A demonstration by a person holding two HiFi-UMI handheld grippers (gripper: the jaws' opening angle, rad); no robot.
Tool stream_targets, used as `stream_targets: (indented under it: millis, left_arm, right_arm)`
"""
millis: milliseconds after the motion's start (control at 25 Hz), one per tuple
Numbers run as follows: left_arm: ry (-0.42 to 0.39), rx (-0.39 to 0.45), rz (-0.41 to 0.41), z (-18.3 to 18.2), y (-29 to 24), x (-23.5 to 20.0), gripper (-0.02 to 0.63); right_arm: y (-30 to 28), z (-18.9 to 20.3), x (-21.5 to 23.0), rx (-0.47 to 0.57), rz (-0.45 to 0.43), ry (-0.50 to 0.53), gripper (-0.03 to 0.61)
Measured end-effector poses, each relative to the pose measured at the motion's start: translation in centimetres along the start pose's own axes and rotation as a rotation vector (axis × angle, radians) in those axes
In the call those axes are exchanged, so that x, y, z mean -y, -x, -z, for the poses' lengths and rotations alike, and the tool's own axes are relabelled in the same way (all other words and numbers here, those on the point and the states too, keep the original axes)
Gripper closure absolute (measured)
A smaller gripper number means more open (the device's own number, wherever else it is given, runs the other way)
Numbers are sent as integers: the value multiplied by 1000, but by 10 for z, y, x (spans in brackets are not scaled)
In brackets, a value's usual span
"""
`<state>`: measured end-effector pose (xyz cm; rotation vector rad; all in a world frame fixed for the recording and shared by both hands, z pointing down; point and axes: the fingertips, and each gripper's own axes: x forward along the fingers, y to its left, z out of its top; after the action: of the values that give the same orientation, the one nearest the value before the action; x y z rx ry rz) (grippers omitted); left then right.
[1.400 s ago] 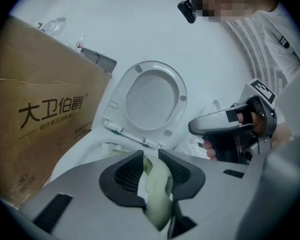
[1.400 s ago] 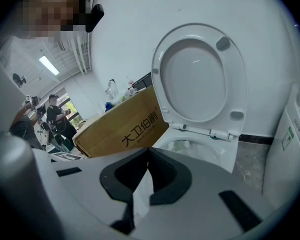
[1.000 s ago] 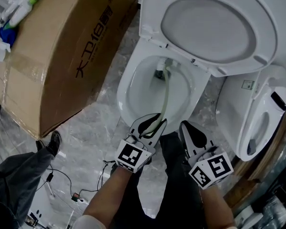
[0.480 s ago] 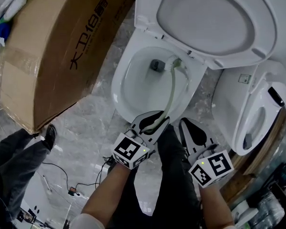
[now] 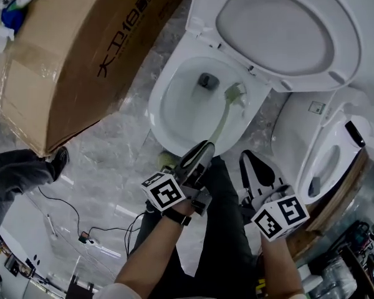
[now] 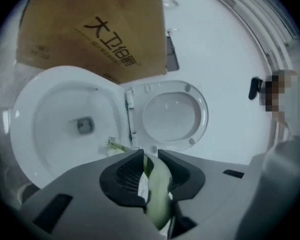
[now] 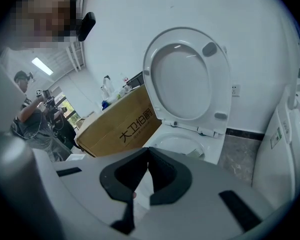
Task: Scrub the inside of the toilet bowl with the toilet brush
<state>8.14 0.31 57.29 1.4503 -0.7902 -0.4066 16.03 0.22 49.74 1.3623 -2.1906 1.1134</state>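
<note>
Left hand-held gripper (image 5: 202, 153) clamped on toilet brush (image 5: 224, 118) handle end. Handle axis runs straight ahead from jaws, down into toilet bowl (image 5: 157, 108). Bristle head (image 5: 235, 93) on far-right inner wall, just beside drain (image 5: 207, 80). Right hand-held gripper (image 5: 252, 162) pressed together, empty, outside bowl, farther from brush.

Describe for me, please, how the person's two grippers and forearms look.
The left gripper and right gripper have light grey shells lined in black. Each carries a white cube printed with black square markers. A dark strap circles the left wrist.
</note>
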Motion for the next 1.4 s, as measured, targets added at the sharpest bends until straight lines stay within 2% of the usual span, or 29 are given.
stream_targets:
  millis: [120,200,360,480,640,720,800,1000,1120,1240,1400]
  left_arm:
    - [342,137,23,-4,9,-8,518]
    - [530,210,53,-6,11,-12,518]
    - [771,322,81,-7,15,-20,518]
    - [879,377,77,-3,24,-21,518]
    - [954,456,53,5,37,-29,517]
    - [963,496,28,8,46,-38,515]
    - [942,512,12,10,52,-44,515]
    - [809,492,-30,5,57,-46,514]
    - [820,530,-84,8,67,-60,515]
    - [866,525,-52,8,72,-65,515]
    - [925,511,-3,10,75,-48,515]
  right_arm:
    - [2,-9,-2,-5,-14,0,565]
    - [1,-13,-3,-12,-26,0,565]
    - [-4,-21,1,-36,-48,12,565]
    - [-6,-23,2,-57,-57,21,565]
    - [-10,-30,-5,-63,-74,35,565]
    - [-13,-35,-9,-61,-85,40,565]
    - [-16,-38,-13,-58,-98,44,565]
    - [-26,-25,-15,-77,-100,57,565]
    - [-34,-10,-25,-99,-109,87,565]
    - [-38,-6,-34,-98,-120,87,566]
    - [-38,0,-38,-106,-121,78,565]
